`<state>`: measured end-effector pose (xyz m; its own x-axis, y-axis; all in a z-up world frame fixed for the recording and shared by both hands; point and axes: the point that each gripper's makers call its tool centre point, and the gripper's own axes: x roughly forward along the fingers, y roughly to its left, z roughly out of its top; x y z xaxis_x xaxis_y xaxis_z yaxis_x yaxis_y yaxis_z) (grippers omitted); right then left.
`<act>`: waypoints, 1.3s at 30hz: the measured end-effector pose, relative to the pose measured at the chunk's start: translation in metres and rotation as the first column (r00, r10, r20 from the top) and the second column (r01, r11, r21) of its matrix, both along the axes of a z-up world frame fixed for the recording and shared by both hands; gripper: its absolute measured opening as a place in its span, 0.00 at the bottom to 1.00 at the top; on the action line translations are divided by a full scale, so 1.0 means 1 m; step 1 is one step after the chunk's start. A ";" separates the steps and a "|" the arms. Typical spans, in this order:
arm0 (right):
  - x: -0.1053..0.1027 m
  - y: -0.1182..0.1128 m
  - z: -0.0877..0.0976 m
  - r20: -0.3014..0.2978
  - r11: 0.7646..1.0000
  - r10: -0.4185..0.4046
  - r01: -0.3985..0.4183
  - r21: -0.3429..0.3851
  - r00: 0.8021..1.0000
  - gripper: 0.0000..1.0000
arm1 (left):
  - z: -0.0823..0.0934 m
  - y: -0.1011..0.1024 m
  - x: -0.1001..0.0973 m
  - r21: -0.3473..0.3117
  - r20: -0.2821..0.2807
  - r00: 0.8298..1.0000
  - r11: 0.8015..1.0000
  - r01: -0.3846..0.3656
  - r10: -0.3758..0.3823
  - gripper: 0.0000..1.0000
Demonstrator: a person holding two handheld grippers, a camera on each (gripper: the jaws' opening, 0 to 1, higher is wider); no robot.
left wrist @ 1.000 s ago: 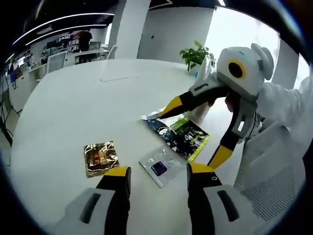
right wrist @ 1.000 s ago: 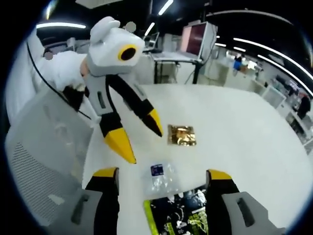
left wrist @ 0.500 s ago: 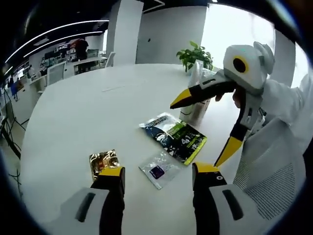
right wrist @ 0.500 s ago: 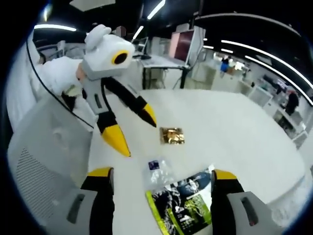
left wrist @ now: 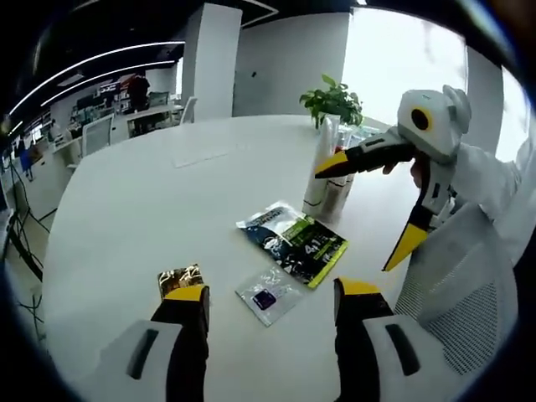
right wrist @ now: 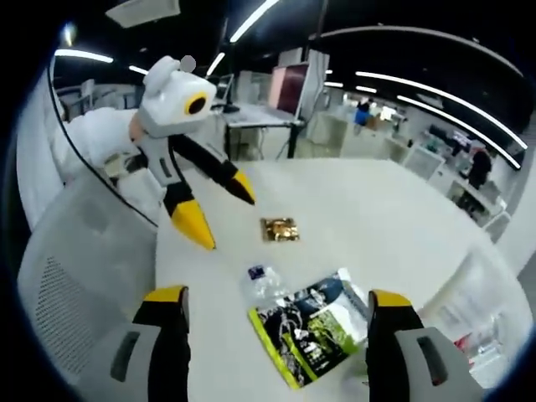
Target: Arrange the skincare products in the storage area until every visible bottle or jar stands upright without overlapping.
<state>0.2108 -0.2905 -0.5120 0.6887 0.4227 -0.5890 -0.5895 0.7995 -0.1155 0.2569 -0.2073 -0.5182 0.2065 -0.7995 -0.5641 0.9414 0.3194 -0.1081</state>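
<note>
On the white round table (left wrist: 151, 193) lie a dark green-and-black packet (left wrist: 293, 241), a small clear sachet (left wrist: 268, 295) with a purple label, and a gold foil sachet (left wrist: 179, 278). Two or three pale tubes (left wrist: 327, 186) stand upright past the packet. My left gripper (left wrist: 270, 293) hovers open above the clear sachet, holding nothing. My right gripper (left wrist: 368, 207) hangs open in the air beside the tubes, empty. In the right gripper view the packet (right wrist: 314, 327), clear sachet (right wrist: 262, 280) and gold sachet (right wrist: 279, 229) lie ahead of my open right gripper (right wrist: 277, 297); the left gripper (right wrist: 219, 209) floats at left.
A potted plant (left wrist: 333, 96) stands behind the tubes. Clear wrapped packages (right wrist: 486, 322) sit at the table's edge on the right. A mesh chair (left wrist: 456, 318) is close to the table's near side. A person's white sleeve (left wrist: 490, 180) holds the right gripper. Office desks lie beyond.
Both views have pulled back and up from the table. The right gripper has lifted away from the green packet toward the tubes. The packets have not moved.
</note>
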 end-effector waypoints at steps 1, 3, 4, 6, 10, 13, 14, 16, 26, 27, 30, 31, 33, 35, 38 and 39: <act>-0.001 -0.002 0.001 0.002 1.000 -0.012 0.012 0.003 1.000 0.86 | 0.001 0.000 0.001 0.001 0.012 1.000 1.000 0.002 -0.002 0.56; -0.005 -0.006 0.004 0.012 1.000 -0.026 0.026 0.007 1.000 0.86 | 0.003 0.001 0.001 0.003 0.020 1.000 1.000 0.008 -0.008 0.56; -0.006 -0.007 0.005 0.016 0.999 -0.033 0.033 0.008 0.999 0.86 | 0.005 -0.001 -0.004 0.002 0.019 1.000 1.000 0.010 -0.010 0.56; -0.009 -0.011 0.006 0.019 0.998 -0.055 0.054 0.009 0.998 0.87 | 0.007 -0.002 -0.003 -0.006 0.024 1.000 1.000 0.010 -0.010 0.57; -0.014 -0.015 0.010 0.029 0.996 -0.088 0.088 0.011 0.996 0.91 | 0.012 0.001 -0.005 -0.011 0.038 0.999 1.000 0.007 -0.007 0.58; -0.021 -0.019 0.013 0.025 0.994 -0.106 0.106 0.012 0.994 0.93 | 0.019 0.001 -0.008 -0.029 0.039 0.999 1.000 0.009 -0.008 0.61; -0.022 -0.020 0.014 0.028 0.993 -0.114 0.113 0.014 0.993 0.94 | 0.023 -0.001 -0.012 -0.057 0.023 1.000 0.998 0.010 -0.008 0.62; -0.025 -0.023 0.017 0.033 0.991 -0.131 0.131 0.020 0.991 0.95 | 0.028 -0.001 -0.011 -0.068 0.038 0.999 0.998 0.006 -0.004 0.61; -0.031 -0.039 0.024 0.055 0.976 -0.218 0.216 0.029 0.974 0.99 | 0.035 0.001 -0.012 -0.063 0.086 0.996 0.998 0.004 0.001 0.66; -0.032 -0.041 0.025 0.058 0.974 -0.226 0.225 0.031 0.972 0.99 | 0.037 0.001 -0.013 -0.068 0.090 0.996 0.998 0.004 0.002 0.66; -0.035 -0.045 0.026 0.065 0.969 -0.247 0.245 0.034 0.967 0.99 | 0.038 0.001 -0.014 -0.074 0.085 0.996 0.997 0.000 0.006 0.68; -0.036 -0.046 0.027 0.071 0.967 -0.253 0.251 0.034 0.965 0.99 | 0.038 0.002 -0.014 -0.075 0.087 0.996 0.997 0.000 0.006 0.69; -0.038 -0.050 0.026 0.075 0.962 -0.274 0.272 0.036 0.959 0.99 | 0.038 0.003 -0.014 -0.074 0.085 0.996 0.997 -0.004 0.011 0.71; -0.041 -0.054 0.025 0.068 0.958 -0.287 0.285 0.036 0.956 0.99 | 0.039 0.003 -0.015 -0.081 0.080 0.997 0.997 -0.008 0.015 0.72; -0.047 -0.060 0.026 0.067 0.950 -0.312 0.310 0.044 0.948 0.99 | 0.042 0.005 -0.017 -0.091 0.085 0.996 0.996 -0.007 0.015 0.73; -0.047 -0.061 0.025 0.066 0.946 -0.324 0.321 0.053 0.944 0.99 | 0.042 0.005 -0.017 -0.092 0.085 0.996 0.996 -0.006 0.014 0.73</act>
<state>0.1635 -0.3520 -0.4867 0.8326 0.1939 -0.5189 -0.2906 0.9503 -0.1112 0.2403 -0.2023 -0.4765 0.2592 -0.8446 -0.4684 0.9451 0.3216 -0.0570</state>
